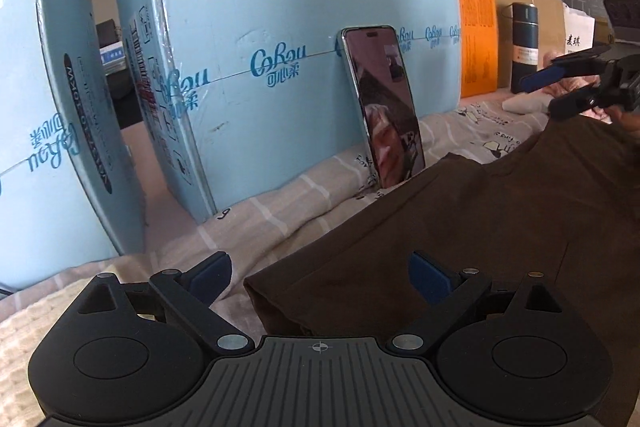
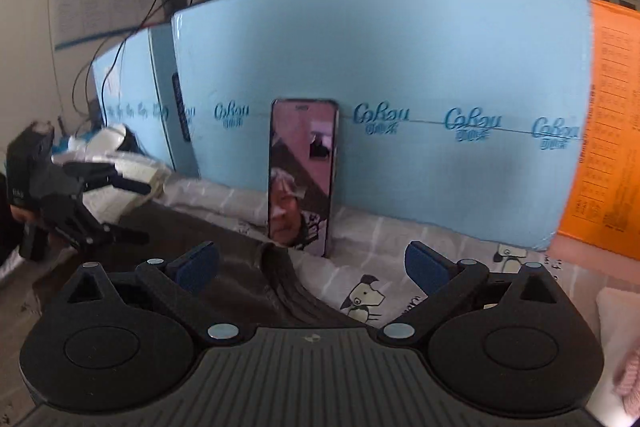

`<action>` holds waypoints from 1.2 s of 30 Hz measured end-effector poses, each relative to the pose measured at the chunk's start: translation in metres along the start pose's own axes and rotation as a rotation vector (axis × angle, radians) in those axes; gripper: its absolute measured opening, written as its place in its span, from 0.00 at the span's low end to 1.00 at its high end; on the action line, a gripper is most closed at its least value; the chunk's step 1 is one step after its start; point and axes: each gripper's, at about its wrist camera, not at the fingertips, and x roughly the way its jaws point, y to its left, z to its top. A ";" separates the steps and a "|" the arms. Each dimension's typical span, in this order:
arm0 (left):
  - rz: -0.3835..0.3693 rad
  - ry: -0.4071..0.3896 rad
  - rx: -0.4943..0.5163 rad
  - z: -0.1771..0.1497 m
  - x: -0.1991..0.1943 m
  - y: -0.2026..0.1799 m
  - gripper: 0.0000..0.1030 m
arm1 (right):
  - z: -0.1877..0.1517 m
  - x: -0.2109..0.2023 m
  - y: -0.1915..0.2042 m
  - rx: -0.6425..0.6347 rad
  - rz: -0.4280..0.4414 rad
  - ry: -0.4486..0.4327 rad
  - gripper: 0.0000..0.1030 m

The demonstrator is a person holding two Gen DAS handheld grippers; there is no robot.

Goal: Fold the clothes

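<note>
A: What's cut off or hard to read?

B: The brown garment (image 1: 460,227) runs off the right and lower edges of the left wrist view, so its full outline can't be made out. In the right wrist view it is dim and partly hidden behind the right claw (image 2: 312,273). That whole view is a little blurred, too.

A: Where does the garment lie?

B: Spread on the checked bedsheet (image 1: 280,215) with the cartoon dogs, its near corner just beyond the left claw (image 1: 320,277).

A: And the claws?

B: Two. The left claw stands wide, its blue pads (image 1: 212,277) apart, with only the garment's edge and sheet seen between them; nothing is gripped. The right claw is also wide with nothing pinched. From the left wrist view it hangs at the far right, tilted, above the garment, and the hand holding it is mostly out of frame.

A: Count the rest for me.

B: Two pale blue cartons (image 1: 300,47) standing on edge behind the sheet, one orange box (image 1: 476,35) beside them, one plain cardboard box behind that. One phone (image 1: 384,107) leans upright against the bigger blue carton, its screen lit. One dark flask (image 1: 525,43) stands at the back right. Near it lie pink and white soft things, too small to tell what they are.
</note>
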 end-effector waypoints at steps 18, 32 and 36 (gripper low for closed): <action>-0.035 0.014 -0.071 -0.011 0.014 0.011 0.94 | -0.008 0.091 0.038 -0.174 0.286 0.035 0.90; -0.111 -0.088 -0.009 -0.012 0.000 0.001 0.71 | -0.014 0.080 0.043 -0.207 0.372 0.072 0.82; -0.143 -0.093 0.044 -0.011 -0.002 -0.008 0.34 | -0.017 0.095 0.036 -0.170 0.288 0.108 0.80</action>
